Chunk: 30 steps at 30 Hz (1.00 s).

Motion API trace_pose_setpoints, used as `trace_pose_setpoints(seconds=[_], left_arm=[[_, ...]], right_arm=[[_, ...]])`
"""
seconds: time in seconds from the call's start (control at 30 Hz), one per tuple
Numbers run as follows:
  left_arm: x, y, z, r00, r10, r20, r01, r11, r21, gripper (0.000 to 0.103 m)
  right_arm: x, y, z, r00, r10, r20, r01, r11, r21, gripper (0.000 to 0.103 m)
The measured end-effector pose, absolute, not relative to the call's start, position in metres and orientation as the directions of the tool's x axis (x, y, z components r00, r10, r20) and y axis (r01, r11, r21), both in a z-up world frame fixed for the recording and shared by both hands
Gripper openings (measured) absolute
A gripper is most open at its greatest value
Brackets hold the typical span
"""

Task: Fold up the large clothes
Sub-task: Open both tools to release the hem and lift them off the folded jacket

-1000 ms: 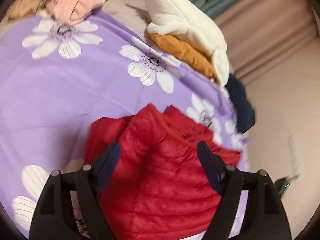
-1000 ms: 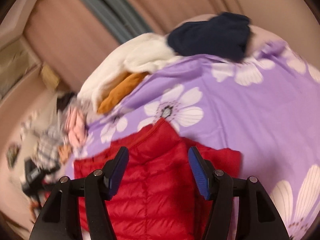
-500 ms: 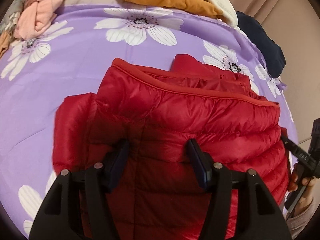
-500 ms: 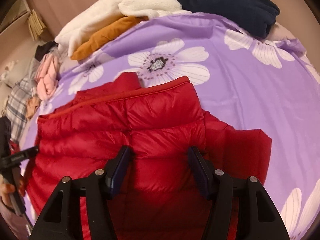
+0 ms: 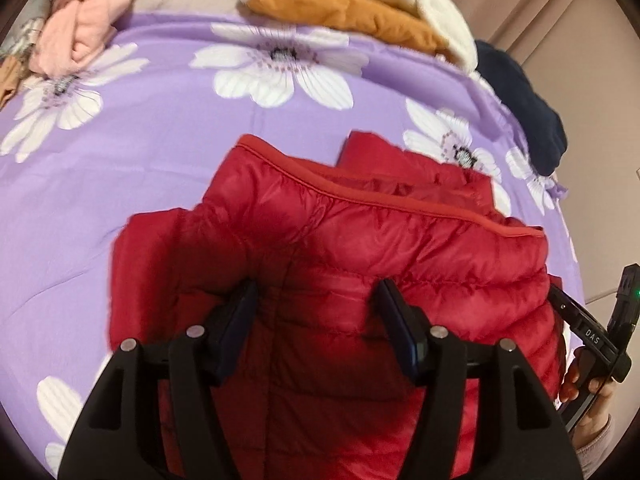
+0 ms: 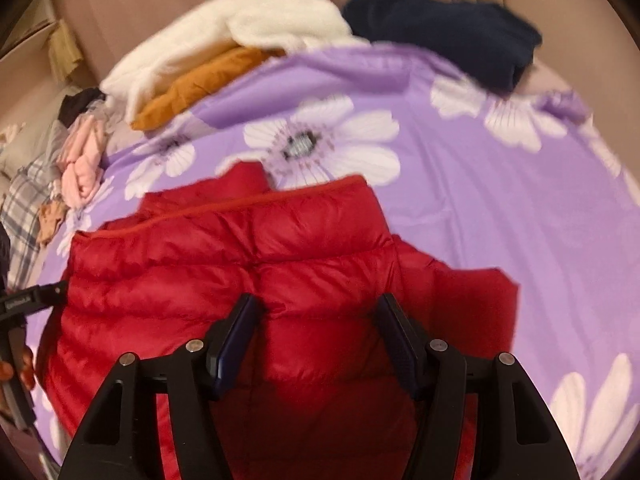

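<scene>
A red puffer jacket (image 5: 360, 232) lies on the purple flowered sheet (image 5: 140, 160), its collar edge turned away from me. My left gripper (image 5: 316, 300) is pressed down into the jacket's left part, and its pads pinch a puffy fold of red fabric. The right gripper (image 6: 316, 312) sits on the jacket (image 6: 240, 248) near its right side, where a bulge of fabric is squeezed between the pads. A sleeve (image 6: 480, 300) sticks out to the right. At the right edge of the left wrist view, a hand (image 5: 596, 384) holds the other gripper's handle.
A white fleece over an orange garment (image 5: 360, 20) is piled at the far edge of the bed. A navy garment (image 5: 520, 92) lies at the far right corner, and pink clothes (image 5: 80, 28) at the far left. Bare sheet (image 6: 500, 200) surrounds the jacket.
Both grippers have come down from above the jacket onto it. The left jaws have narrowed onto the fabric. The jacket now fills more of each view.
</scene>
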<state>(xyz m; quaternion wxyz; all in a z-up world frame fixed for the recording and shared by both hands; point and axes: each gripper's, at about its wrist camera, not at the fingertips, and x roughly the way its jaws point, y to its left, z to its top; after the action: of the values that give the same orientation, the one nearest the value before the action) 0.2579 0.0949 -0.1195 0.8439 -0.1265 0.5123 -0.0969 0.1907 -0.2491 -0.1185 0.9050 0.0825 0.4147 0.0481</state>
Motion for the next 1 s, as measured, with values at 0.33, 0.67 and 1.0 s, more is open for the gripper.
trace_pose_setpoints(seconds=[0.33,0.67,1.0], left_arm=[[0.186,0.14,-0.083,0.576,-0.23,-0.784,-0.016,0.956,-0.292,0.074],[0.151,0.175,-0.109,0.54,-0.234,-0.808,-0.125,0.928,-0.352,0.074],[0.149,0.178,-0.126,0.52,-0.266,-0.812,-0.148,0.908,-0.392,0.077]], right_arm=[[0.146,-0.214,-0.08,0.727,0.206,-0.656,-0.165,0.978,0.124,0.062],[0.125,-0.177,-0.085,0.69,0.285,-0.665,-0.266,0.955,0.133,0.062],[0.125,-0.148,-0.091,0.657,0.325,-0.68,-0.323,0.937,0.136,0.062]])
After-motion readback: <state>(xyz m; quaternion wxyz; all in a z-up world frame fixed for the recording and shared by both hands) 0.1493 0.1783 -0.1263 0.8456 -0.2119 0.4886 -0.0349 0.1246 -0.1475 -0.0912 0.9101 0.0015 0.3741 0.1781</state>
